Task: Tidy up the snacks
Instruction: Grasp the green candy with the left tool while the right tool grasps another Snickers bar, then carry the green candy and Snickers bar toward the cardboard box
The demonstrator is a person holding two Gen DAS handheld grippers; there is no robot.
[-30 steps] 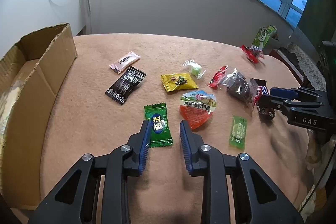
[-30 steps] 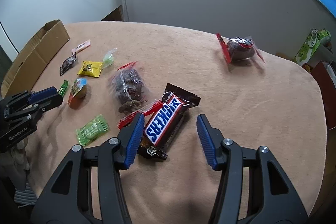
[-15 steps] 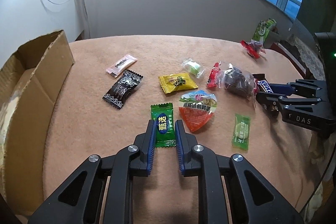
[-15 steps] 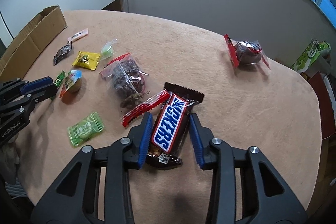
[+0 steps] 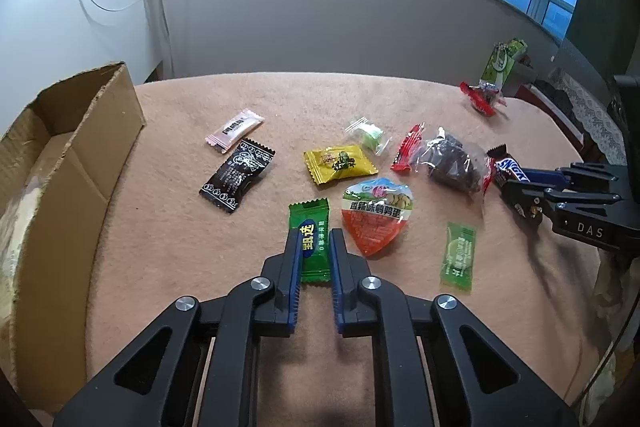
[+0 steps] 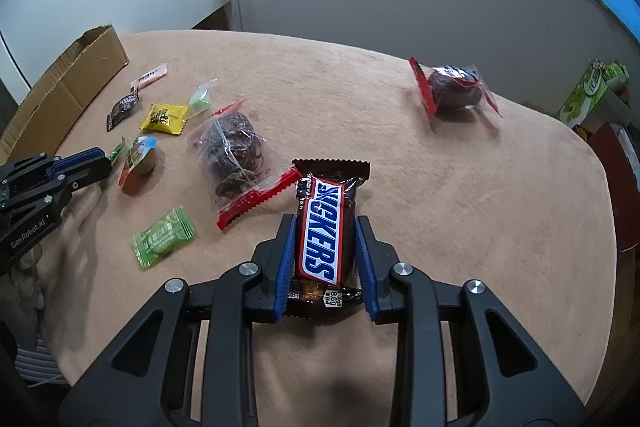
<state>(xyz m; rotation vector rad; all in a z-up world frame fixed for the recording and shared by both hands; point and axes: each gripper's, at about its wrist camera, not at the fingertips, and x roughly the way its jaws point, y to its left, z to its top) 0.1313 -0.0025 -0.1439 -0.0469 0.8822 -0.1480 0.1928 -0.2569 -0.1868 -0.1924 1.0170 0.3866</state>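
My left gripper (image 5: 314, 239) is shut on a dark green candy packet (image 5: 311, 235) on the pink table cloth. My right gripper (image 6: 325, 223) is shut on a Snickers bar (image 6: 325, 227) and also shows at the right of the left wrist view (image 5: 520, 187). Loose snacks lie between them: a black packet (image 5: 238, 175), a pink packet (image 5: 234, 125), a yellow packet (image 5: 340, 163), an orange jelly cup (image 5: 376, 219), a light green candy (image 5: 458, 255), a clear bag of dark dates (image 5: 448, 159) and a small clear green sweet (image 5: 368, 133).
An open cardboard box (image 5: 60, 155) stands at the table's left edge. A second red-edged bag of dark snacks (image 6: 452, 87) lies at the far right of the table. A green carton (image 5: 500, 63) stands beyond the table. A grey wall runs behind.
Both grippers have closed: the left on the dark green candy packet, the right on the Snickers bar. Both have moved slightly forward over their packets.
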